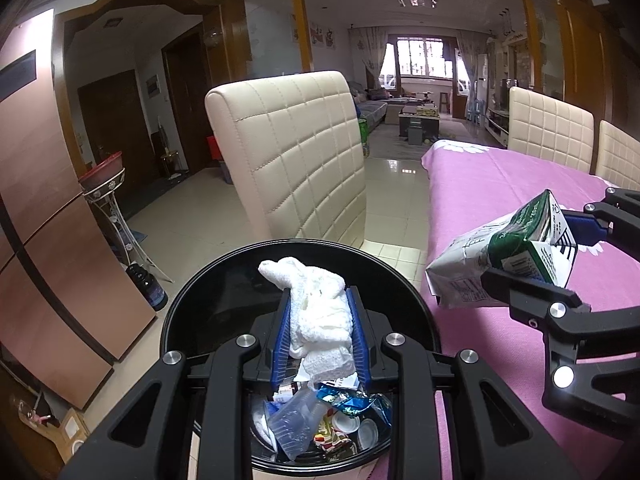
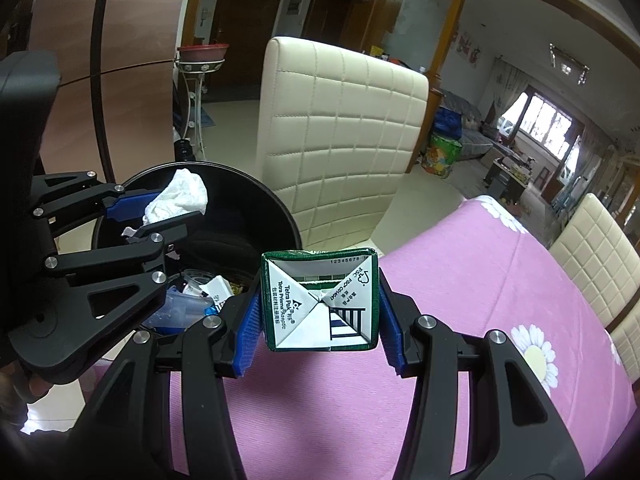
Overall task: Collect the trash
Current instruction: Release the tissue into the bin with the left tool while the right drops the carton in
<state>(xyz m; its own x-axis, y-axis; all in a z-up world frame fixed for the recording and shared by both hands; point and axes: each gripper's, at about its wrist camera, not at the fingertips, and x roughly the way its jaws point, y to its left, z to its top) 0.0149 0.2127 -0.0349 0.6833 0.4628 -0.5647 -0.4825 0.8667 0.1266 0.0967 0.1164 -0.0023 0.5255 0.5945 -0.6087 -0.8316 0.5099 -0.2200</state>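
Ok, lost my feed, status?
Left tool shut on white crumpled tissue over round black bin. Right tool shut on green-white carton. Nothing blocking.

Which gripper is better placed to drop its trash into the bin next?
Left. The left gripper holds the white tissue directly over the open black bin, while the right gripper holds its carton above the pink tablecloth.
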